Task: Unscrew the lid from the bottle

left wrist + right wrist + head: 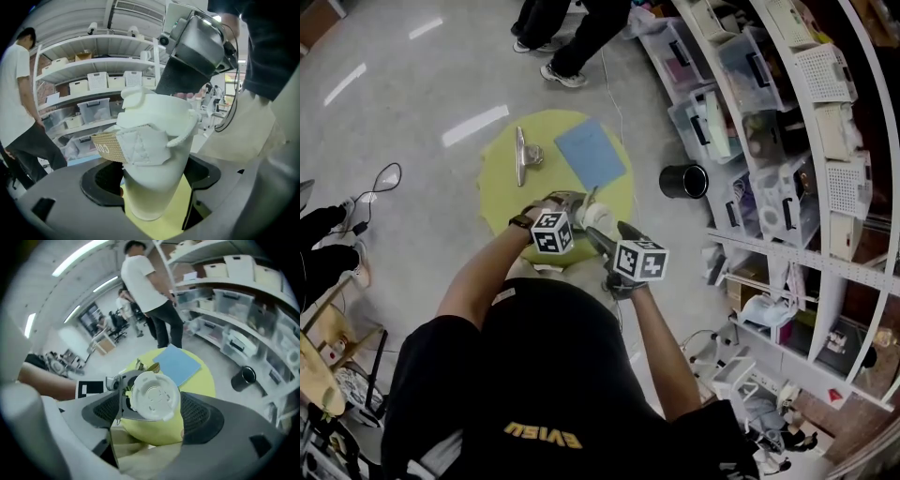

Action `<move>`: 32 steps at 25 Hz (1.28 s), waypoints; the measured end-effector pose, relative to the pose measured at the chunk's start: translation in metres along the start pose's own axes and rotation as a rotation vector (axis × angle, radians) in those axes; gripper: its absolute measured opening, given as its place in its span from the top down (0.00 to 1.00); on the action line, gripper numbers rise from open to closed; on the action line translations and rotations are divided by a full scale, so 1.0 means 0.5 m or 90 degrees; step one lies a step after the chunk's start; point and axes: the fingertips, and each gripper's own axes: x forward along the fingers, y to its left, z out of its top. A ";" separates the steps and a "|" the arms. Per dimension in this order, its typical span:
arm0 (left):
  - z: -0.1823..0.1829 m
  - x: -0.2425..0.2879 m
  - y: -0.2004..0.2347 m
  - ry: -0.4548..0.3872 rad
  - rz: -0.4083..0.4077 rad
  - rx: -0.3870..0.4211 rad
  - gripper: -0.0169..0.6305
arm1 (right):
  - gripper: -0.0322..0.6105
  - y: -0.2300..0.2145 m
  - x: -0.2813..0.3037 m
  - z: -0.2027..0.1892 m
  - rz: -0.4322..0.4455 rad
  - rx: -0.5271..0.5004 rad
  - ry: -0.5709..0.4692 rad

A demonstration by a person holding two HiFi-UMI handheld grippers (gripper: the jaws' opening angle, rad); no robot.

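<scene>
I hold a white bottle (592,217) over the near edge of the yellow round table (502,183). In the left gripper view its pale body (154,183) stands between the two dark pads, and a white strap with a tan tag (107,146) hangs below the lid (157,110). My left gripper (151,187) is shut on the body. The right gripper view looks down on the round white lid (153,396). My right gripper (152,412) straddles it with the pads apart from its rim, so it is open. Both grippers meet at the bottle in the head view, left (577,212) and right (600,236).
On the table lie a blue sheet (591,153) and a metal tool (521,155). A black cup (684,180) stands on the floor to the right. White shelves with plastic bins (750,75) curve along the right side. A person's legs (567,42) stand beyond the table.
</scene>
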 end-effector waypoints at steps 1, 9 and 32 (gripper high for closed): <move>-0.001 0.000 0.000 0.001 0.001 0.003 0.34 | 0.32 -0.005 0.004 0.000 -0.013 0.031 -0.007; 0.001 0.004 -0.017 0.015 -0.019 0.031 0.34 | 0.41 -0.020 0.029 -0.011 -0.060 0.019 0.021; -0.012 -0.005 -0.016 0.034 -0.084 0.069 0.34 | 0.41 0.044 0.050 -0.060 0.014 -0.930 0.267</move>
